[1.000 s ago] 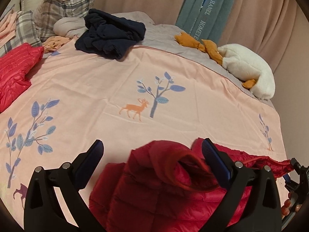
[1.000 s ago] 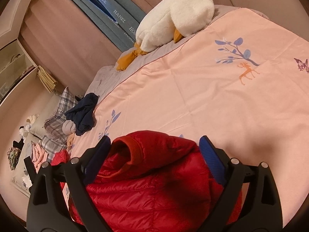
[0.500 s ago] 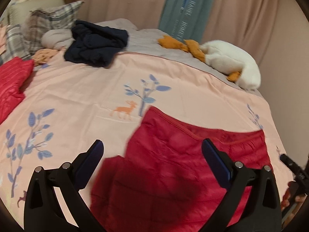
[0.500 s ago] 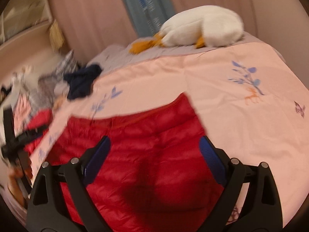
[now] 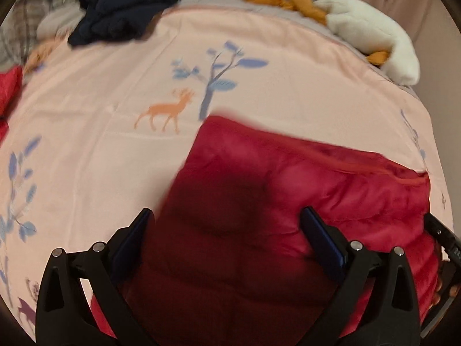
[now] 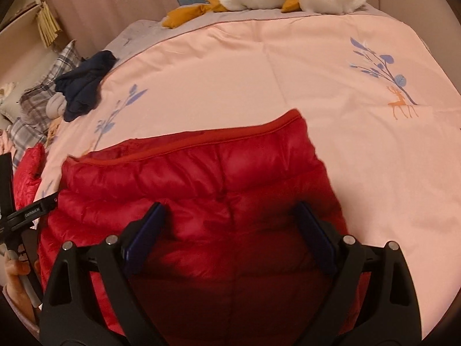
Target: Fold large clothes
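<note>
A red quilted puffer jacket point(image 5: 302, 190) lies spread flat on the pink duvet point(image 5: 95, 106), its hem edge toward the far side. In the left wrist view my left gripper point(image 5: 226, 213) hovers open over the jacket's near left part, nothing between its fingers. The right gripper's black frame point(image 5: 443, 239) shows at the jacket's right edge. In the right wrist view the jacket point(image 6: 216, 167) fills the foreground and my right gripper point(image 6: 229, 205) stands open above it. My left gripper's frame point(image 6: 26, 216) and a hand point(image 6: 14, 271) sit at the jacket's left side.
A navy garment point(image 5: 126, 8) lies crumpled at the far left by plaid pillows point(image 6: 43, 95). A white plush goose point(image 5: 371, 37) with orange feet rests at the far right edge. Another red jacket point(image 5: 8, 89) sits at the left. Bare duvet stretches beyond the jacket.
One second ago the jacket was bunched up near the grippers; it has since unfurled and now lies flat on the duvet. Both cameras have dropped closer to the bed.
</note>
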Action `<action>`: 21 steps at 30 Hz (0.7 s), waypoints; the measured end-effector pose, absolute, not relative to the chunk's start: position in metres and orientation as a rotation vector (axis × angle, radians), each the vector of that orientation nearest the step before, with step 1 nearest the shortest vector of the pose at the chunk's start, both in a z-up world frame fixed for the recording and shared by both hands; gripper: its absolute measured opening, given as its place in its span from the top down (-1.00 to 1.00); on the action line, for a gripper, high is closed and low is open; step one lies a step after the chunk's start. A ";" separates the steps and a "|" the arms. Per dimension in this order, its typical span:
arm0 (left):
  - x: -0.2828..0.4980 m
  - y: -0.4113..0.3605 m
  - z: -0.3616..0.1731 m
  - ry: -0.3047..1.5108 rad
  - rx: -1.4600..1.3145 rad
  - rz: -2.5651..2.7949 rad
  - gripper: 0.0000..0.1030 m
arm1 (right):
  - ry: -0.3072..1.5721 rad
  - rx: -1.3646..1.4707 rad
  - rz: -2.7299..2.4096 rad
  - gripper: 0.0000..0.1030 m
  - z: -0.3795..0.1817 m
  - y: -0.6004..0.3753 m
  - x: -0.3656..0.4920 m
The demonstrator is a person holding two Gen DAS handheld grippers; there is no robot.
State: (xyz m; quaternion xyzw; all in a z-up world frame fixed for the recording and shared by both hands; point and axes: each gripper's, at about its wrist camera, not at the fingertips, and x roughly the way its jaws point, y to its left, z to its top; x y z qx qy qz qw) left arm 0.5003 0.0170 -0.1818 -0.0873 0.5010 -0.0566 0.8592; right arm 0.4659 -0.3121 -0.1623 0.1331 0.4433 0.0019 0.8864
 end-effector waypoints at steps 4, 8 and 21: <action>0.506 0.031 -0.189 1.064 -0.293 -0.113 -0.97 | 0.917 0.330 -0.018 -0.80 -0.168 -0.323 0.471; 0.493 0.029 -0.172 1.002 -0.260 -0.093 -0.97 | 0.833 0.368 -0.044 -0.80 -0.155 -0.332 0.457; 0.413 -0.002 -0.111 0.817 -0.161 -0.218 -0.97 | 0.715 0.239 0.091 -0.82 -0.120 -0.275 0.380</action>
